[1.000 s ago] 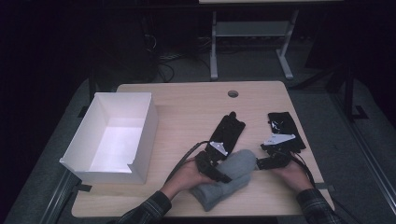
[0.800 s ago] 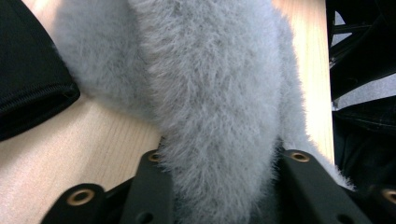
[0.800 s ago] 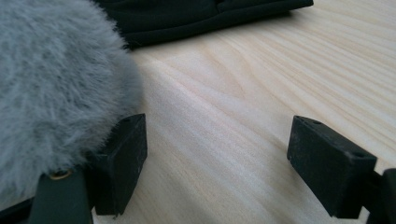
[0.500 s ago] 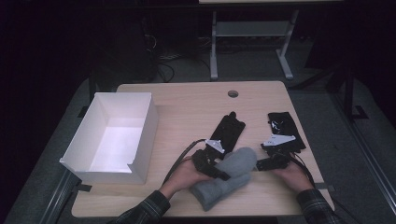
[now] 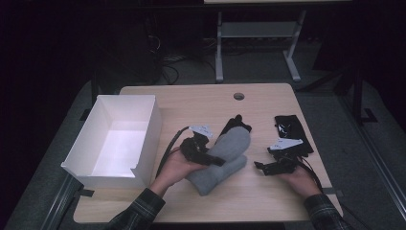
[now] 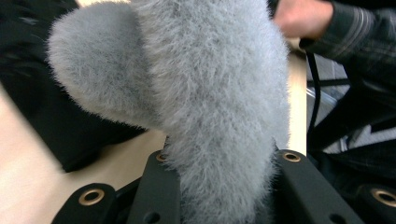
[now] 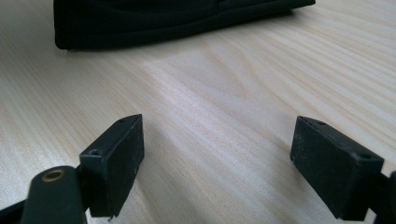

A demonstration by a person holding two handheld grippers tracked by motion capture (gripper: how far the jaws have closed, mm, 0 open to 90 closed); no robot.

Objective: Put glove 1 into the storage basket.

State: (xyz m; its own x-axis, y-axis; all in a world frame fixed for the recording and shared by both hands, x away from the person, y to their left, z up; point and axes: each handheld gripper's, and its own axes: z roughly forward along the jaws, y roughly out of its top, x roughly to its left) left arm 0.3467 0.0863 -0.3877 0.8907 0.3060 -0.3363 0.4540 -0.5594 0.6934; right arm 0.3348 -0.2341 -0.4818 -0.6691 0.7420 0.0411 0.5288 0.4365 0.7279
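The left tool [image 5: 214, 160] is clamped on the grey fuzzy sock [image 5: 225, 155]; its jaws have just been closing, with the sock between them. In the left gripper view, the sock [image 6: 210, 93] rises from between the two black jaws, and its pile presses against both inner faces. In the high view, the sock lies just right of the white box [image 5: 117, 143], near the middle of the table [image 5: 191, 100], with its far end over a black garment [image 5: 235, 123].

The right tool [image 5: 262, 167] rests well right of the white box, beyond the sock and apart from it. Its jaws stand apart; they have just been opening, and nothing lies between them. In the right gripper view, bare wood grain of the table [image 7: 224, 102] shows between the two pads [image 7: 116, 163], and a dark folded garment [image 7: 163, 18] lies farther off.

A second black garment [image 5: 289, 129] lies on the table just beyond the right tool, on the side away from the white box. The white box stands open at the top on the table's left edge.

No brand, label or legible writing can be read on the sock, the white box or either tool.
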